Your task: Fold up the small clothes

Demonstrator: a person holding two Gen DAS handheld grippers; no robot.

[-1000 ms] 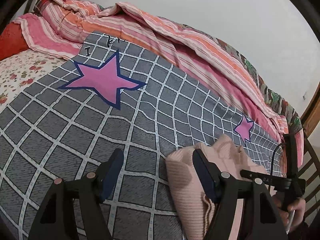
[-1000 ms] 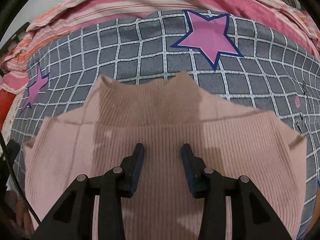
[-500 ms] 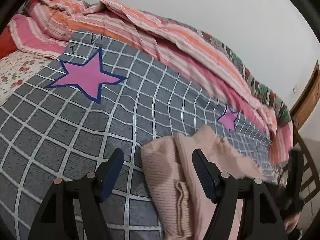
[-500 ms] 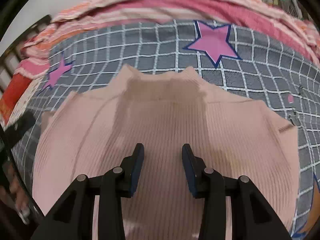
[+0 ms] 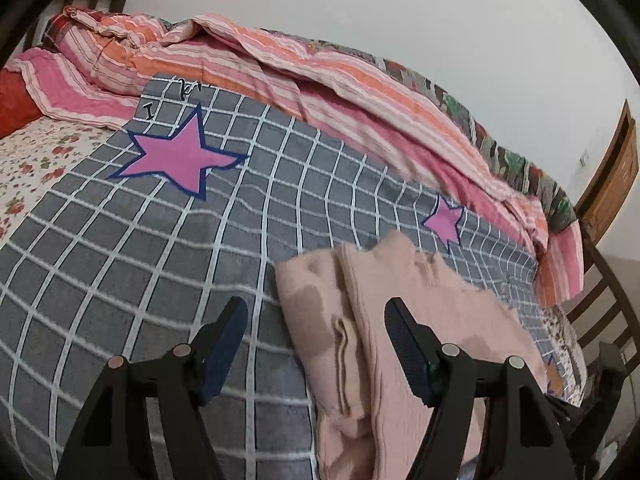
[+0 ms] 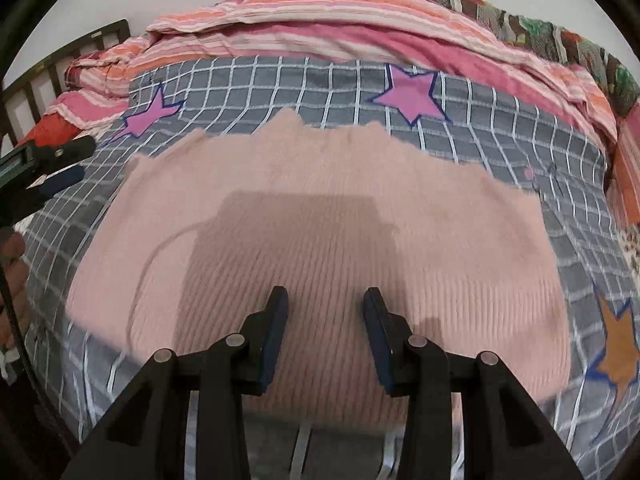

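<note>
A pale pink ribbed knit sweater (image 6: pixel 320 216) lies folded flat on the grey checked blanket (image 6: pixel 280 76). My right gripper (image 6: pixel 325 300) hovers open and empty over the sweater's near part. In the left wrist view the sweater (image 5: pixel 400 292) shows as a folded stack at the lower right. My left gripper (image 5: pixel 314 312) is open and empty at the sweater's left edge, with one finger over the blanket (image 5: pixel 120 240) and the other over the sweater. The left gripper also shows at the far left of the right wrist view (image 6: pixel 48 168).
A rumpled pink and orange striped quilt (image 5: pixel 320 80) lies along the far side of the bed against a white wall. A floral sheet (image 5: pixel 24 160) shows at the left. A wooden chair (image 5: pixel 600 312) and a wooden door (image 5: pixel 616 176) stand at the right.
Both grippers have pulled back from the sweater, so more of the bed shows. The sweater lies flatter and wider under the right gripper. Both stay open.
</note>
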